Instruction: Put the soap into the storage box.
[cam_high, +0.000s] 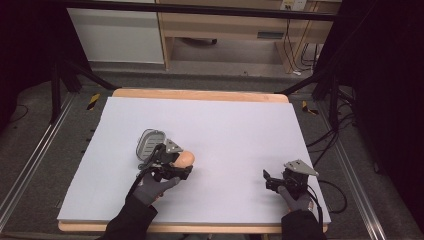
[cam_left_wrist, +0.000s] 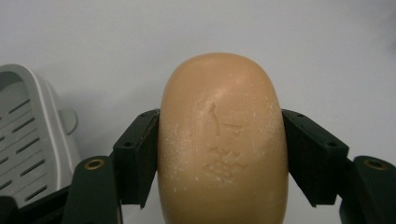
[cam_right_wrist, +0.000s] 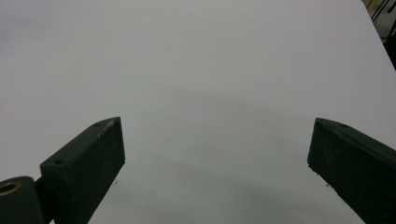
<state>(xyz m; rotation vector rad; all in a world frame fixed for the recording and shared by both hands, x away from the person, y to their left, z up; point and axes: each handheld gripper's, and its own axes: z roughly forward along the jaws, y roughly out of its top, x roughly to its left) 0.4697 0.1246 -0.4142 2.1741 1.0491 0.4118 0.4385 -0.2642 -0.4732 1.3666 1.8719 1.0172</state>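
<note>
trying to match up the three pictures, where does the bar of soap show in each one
High view: the bar of soap sits left of centre on the white table, at the tip of the left gripper.
Left gripper view: the soap is in the middle, clamped between the two black jaws.
Right gripper view: open jaws of the right gripper over bare table.
Shared landmark: the grey soap dish, at the left edge in the left gripper view.

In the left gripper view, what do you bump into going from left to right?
Grey soap dish → left jaw of the tongs → tan soap bar squeezed in the middle → right jaw of the tongs.
</note>
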